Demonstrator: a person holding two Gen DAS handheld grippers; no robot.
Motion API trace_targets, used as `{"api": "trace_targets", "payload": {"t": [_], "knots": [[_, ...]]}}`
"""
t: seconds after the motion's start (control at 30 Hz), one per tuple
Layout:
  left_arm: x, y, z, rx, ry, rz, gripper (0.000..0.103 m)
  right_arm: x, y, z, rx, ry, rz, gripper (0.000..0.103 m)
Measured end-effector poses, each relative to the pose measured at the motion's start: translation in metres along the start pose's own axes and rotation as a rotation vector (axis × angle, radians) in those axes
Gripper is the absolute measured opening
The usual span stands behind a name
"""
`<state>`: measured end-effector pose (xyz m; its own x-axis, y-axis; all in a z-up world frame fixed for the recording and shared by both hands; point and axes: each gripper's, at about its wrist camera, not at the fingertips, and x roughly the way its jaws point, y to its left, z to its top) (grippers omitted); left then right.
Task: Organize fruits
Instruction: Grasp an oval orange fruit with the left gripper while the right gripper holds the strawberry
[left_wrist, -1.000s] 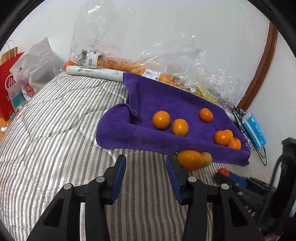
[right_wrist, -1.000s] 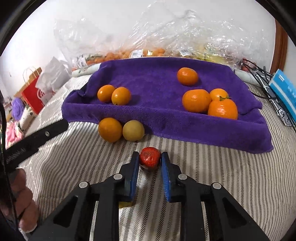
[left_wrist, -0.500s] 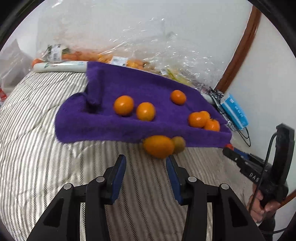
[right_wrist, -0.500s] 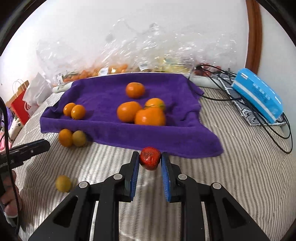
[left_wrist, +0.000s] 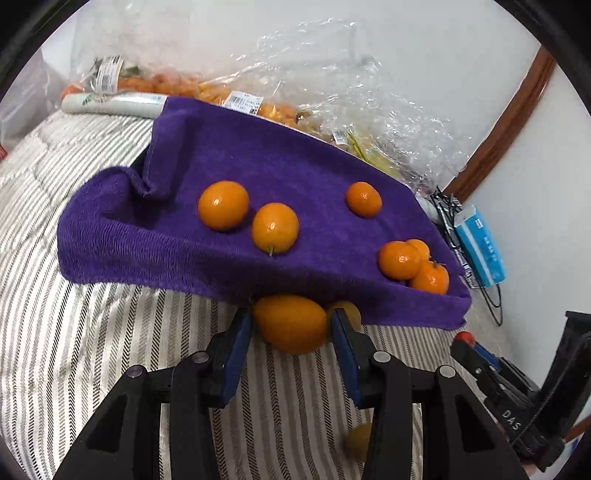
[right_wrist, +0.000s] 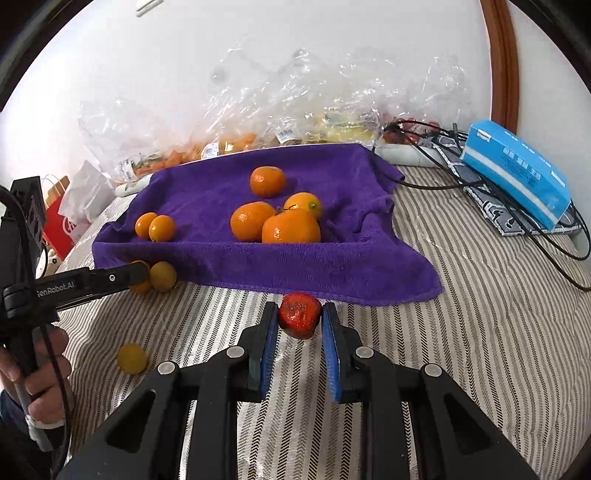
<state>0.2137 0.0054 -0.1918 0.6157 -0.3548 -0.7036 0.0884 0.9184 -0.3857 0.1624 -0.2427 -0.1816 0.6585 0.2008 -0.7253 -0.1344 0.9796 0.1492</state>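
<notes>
Black tongs (right_wrist: 298, 325), blue pads (right_wrist: 267, 341), silver screws

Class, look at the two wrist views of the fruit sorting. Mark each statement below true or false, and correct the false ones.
1. The right claw is shut on a red fruit. True.
2. An orange fruit lies between the left claw's fingers, on the striped cover. True.
3. Six orange fruits lie on the purple towel. True: a pair, a single one and a cluster of three.
4. The blue tissue pack lies on the towel. False: it lies off the towel, beside it, over some cables.
5. The small yellow fruit lies on the towel. False: it lies on the striped cover, apart from the towel.
</notes>
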Motion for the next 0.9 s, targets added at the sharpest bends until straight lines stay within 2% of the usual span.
{"api": "trace_targets", "payload": {"t": [0.23, 0.37, 0.43, 0.6, 0.9], "knots": [[-0.006, 0.006, -0.001, 0.016, -0.002, -0.016, 0.041, 0.002, 0.0, 0.0, 0.001, 0.015, 0.008, 0.024], [-0.013, 0.01, -0.002, 0.023, -0.038, 0.077, 0.041, 0.003, -0.004, 0.0, 0.017, 0.018, 0.013, 0.024], [-0.008, 0.011, -0.001, 0.023, -0.017, 0.101, 0.041, 0.004, -0.003, 0.0, 0.014, 0.023, 0.015, 0.024], [0.001, -0.008, -0.003, 0.126, -0.025, 0.21, 0.042, 0.008, 0.001, -0.001, -0.007, 0.041, 0.018, 0.024], [-0.007, -0.003, -0.003, 0.099, -0.05, 0.127, 0.035, 0.007, 0.002, -0.001, -0.01, 0.04, 0.033, 0.024]]}}
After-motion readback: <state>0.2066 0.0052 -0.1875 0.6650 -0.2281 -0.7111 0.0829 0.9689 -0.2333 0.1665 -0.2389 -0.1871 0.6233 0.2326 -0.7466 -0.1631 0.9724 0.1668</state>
